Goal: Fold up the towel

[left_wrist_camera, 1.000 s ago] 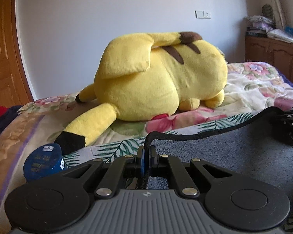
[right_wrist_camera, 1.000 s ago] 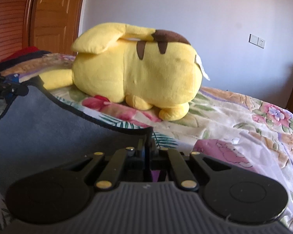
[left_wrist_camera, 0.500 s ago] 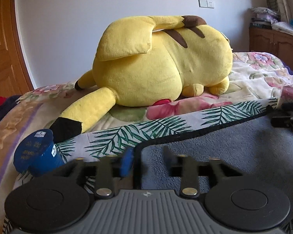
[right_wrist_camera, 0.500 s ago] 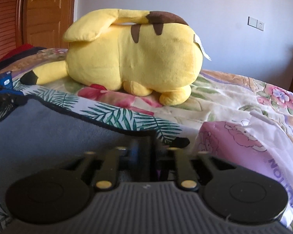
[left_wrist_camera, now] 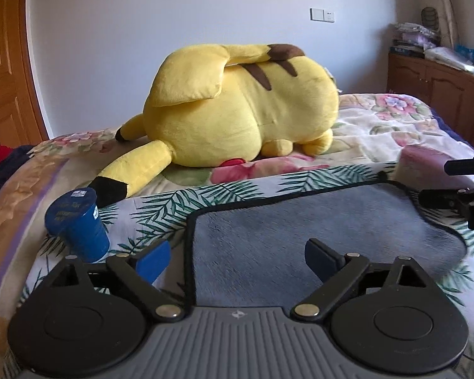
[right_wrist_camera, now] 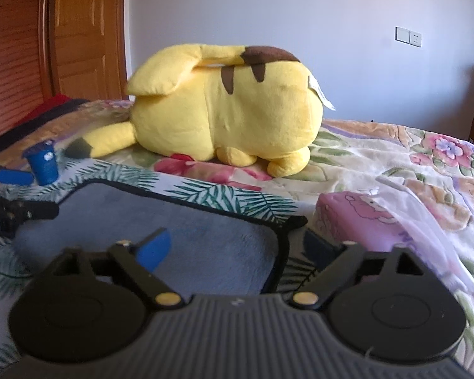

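A yellow plush point(left_wrist_camera: 237, 107) lies on the floral bedspread point(left_wrist_camera: 379, 126), a blue cup point(left_wrist_camera: 79, 224) stands near its black-tipped tail point(left_wrist_camera: 132, 170), and a pink pack point(right_wrist_camera: 357, 221) rests further right.

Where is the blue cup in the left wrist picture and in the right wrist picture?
Left wrist: the blue cup stands lower left, beside the left gripper.
Right wrist: the cup is far left, mid-height.
Shared landmark: the yellow plush toy, whose black-tipped tail ends close to the cup.
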Tool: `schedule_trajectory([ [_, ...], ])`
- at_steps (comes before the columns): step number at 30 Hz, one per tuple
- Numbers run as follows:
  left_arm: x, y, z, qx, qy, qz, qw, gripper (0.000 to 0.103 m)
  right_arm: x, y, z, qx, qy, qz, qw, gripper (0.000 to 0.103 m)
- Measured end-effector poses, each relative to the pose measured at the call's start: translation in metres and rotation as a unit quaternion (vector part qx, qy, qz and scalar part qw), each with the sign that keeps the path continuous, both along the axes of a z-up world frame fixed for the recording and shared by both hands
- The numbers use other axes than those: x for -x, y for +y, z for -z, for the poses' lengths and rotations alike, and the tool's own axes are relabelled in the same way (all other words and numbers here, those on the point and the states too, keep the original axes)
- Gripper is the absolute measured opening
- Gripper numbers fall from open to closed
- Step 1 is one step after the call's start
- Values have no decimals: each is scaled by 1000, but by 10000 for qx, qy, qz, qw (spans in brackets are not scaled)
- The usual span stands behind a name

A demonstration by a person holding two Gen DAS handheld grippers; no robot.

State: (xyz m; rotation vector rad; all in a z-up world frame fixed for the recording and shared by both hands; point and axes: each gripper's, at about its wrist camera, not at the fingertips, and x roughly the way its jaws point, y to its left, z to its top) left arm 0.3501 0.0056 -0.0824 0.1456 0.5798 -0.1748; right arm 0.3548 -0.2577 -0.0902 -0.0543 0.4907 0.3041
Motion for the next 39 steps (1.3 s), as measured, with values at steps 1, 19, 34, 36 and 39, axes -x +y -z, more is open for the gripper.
schedule_trajectory([
  [1,5,-2,-4,-9,2,21,10000,94,3,0,-2,-10,5,-25,10000,98],
  [19,100,-19,-87,-114,-231,231,9994,103,88,7,-67,13,-70,-59,10000,103],
  [34,172,-16,-137,-212,-451,28,9988,103,150,1,-110,-56,-309,187,9993,103],
  [36,184,-16,-142,-200,-481,17,9986,103,160,1,-114,-80,-336,195,9992,103],
  [39,201,-17,-148,-195,-525,37,9984,103,172,0,-117,-128,-348,195,9991,103],
])
